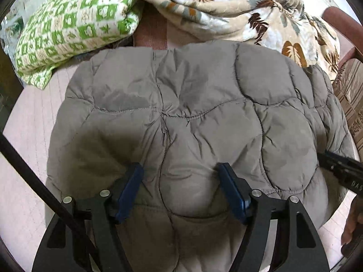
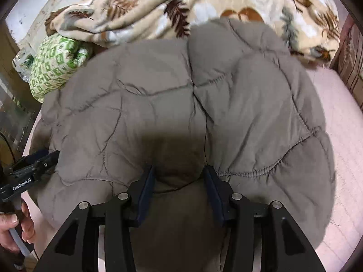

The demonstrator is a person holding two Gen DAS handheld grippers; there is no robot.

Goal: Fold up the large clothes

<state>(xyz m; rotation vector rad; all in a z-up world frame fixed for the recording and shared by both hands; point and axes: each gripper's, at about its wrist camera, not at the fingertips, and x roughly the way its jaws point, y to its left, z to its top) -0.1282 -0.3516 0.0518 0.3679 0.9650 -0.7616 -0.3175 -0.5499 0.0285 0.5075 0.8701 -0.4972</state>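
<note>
A grey-brown quilted puffer jacket (image 1: 192, 104) lies folded in a thick bundle on a pale pink bed surface (image 1: 27, 136). My left gripper (image 1: 179, 174) stands at the bundle's near edge with its blue pads (image 1: 130, 190) set wide and a puff of the jacket bulging between them. In the right wrist view the same jacket (image 2: 249, 104) fills the middle, and my right gripper (image 2: 179, 176) sits at its near edge, jaws apart around a rounded fold. Each gripper shows at the other's side: the right gripper (image 1: 324, 157) and the left gripper (image 2: 53, 156).
A green-and-white patterned pillow (image 1: 72, 29) lies at the far left. A beige leaf-print blanket (image 1: 238, 6) is heaped behind the jacket. A striped cushion (image 1: 351, 99) and a brown frame stand at the right. A person's hand (image 2: 13, 226) holds the left gripper's handle.
</note>
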